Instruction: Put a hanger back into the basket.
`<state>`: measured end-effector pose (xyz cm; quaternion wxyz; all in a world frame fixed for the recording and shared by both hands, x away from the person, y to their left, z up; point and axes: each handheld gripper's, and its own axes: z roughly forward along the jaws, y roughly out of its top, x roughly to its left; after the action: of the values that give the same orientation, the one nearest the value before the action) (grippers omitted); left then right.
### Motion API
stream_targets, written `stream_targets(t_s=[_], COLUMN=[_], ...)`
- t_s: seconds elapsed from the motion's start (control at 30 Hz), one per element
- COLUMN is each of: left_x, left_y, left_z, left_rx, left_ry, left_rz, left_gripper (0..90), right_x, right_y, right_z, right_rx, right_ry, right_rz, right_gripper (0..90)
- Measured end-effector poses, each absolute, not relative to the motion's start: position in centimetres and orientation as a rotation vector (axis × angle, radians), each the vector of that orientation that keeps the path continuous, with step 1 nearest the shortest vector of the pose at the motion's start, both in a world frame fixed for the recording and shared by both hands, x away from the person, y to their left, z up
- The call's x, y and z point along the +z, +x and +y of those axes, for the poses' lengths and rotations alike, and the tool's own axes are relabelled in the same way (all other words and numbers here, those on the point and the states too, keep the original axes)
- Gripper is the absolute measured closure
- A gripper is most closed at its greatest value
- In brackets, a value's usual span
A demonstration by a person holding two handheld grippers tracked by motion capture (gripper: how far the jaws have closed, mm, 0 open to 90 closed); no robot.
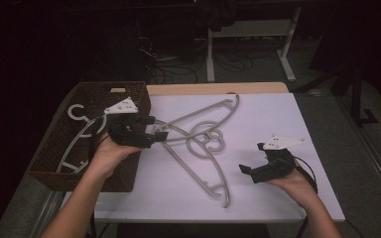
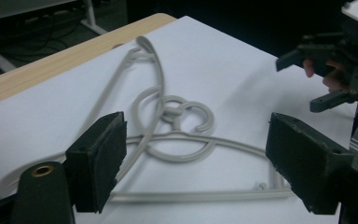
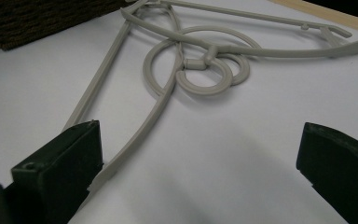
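**Hanger Clearing: Left Hand-Held Gripper at the Tangled Pair**

At the left edge of the desk stands a dark brown woven wicker basket (image 1: 129,91). One pale grey plastic hanger (image 1: 77,130) lies inside it already, hook toward the far wall of the basket.

The left hand-held gripper (image 1: 154,134) hovers just beside the basket's right wall, pointing toward the desk's middle. Its jaws stand apart and released, with nothing between the pads. Ahead of it, from the centre of the desk to the near edge, lie two more pale grey plastic hangers (image 1: 198,144), crossed over each other with their hooks interlocked (image 2: 179,126).

The right hand-held gripper (image 1: 250,171) rests near the right edge of the desk, well apart from the hangers. Its jaws are also spread and released, holding nothing.

Judged step: collecting hangers into the basket, with one stored and two remaining. The next move calls for closing the left jaws on the nearest hanger arm. Because the hooks are linked, lifting one hanger is likely to drag the other; the right gripper may need to pin or unhook the second.

The desk (image 1: 258,114) carries a white sheet over a light wooden top, whose strip shows along the far edge. The room beyond is dark, with white desk legs and loose cables on the floor.
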<state>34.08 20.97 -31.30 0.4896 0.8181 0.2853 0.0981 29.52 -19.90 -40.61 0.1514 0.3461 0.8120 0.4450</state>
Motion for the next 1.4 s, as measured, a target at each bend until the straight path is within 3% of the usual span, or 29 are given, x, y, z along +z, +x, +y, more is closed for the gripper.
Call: stream_targets(t_s=[0.27,0.7,0.83,0.87,0.9,1.0,1.03,1.07,1.1,1.23,1.4], left_x=[-33.5,-40.8,-41.9,-42.4,-42.4,-43.0,-43.1,-43.3,-43.3,-43.5,-43.8], left_y=[33.3,31.3,31.0,30.9,30.9,30.8,30.7,30.7,30.7,30.9,30.9], left_z=[18.0,16.3,16.4,16.4,16.4,16.3,16.3,16.1,16.1,16.1,16.0], left_rx=[0.196,0.171,0.172,0.174,0.174,0.177,0.174,0.177,0.177,0.175,0.179], left_ry=[1.981,2.07,2.069,2.074,2.074,2.076,2.077,2.083,2.083,2.091,2.106], left_rz=[0.645,0.648,0.65,0.655,0.655,0.657,0.657,0.652,0.652,0.649,0.642], left_gripper=[14.3,0.6,0.0,0.0,0.0,0.0,0.0,0.0,0.0,0.0,0.0], right_x=[-40.3,-39.6,-39.6,-39.7,-39.7,-39.8,-39.8,-39.9,-39.9,-40.4,-41.6], right_y=[30.4,34.4,36.6,37.9,37.9,40.7,40.7,42.3,42.3,45.4,49.4], right_z=[-19.7,-19.3,-18.8,-18.4,-18.4,-17.5,-17.5,-17.0,-17.0,-16.0,-14.8], right_rx=[1.284,1.253,1.25,1.241,1.241,1.191,1.191,1.165,1.165,1.086,0.974], right_ry=[1.0,1.071,1.111,1.128,1.128,1.155,1.155,1.17,1.17,1.198,1.235], right_rz=[2.336,2.36,2.362,2.364,2.364,2.372,2.372,2.382,2.382,2.381,2.382], right_gripper=[1.5,17.8,29.3,37.9,37.9,55.0,55.0,62.9,62.9,81.5,88.7])
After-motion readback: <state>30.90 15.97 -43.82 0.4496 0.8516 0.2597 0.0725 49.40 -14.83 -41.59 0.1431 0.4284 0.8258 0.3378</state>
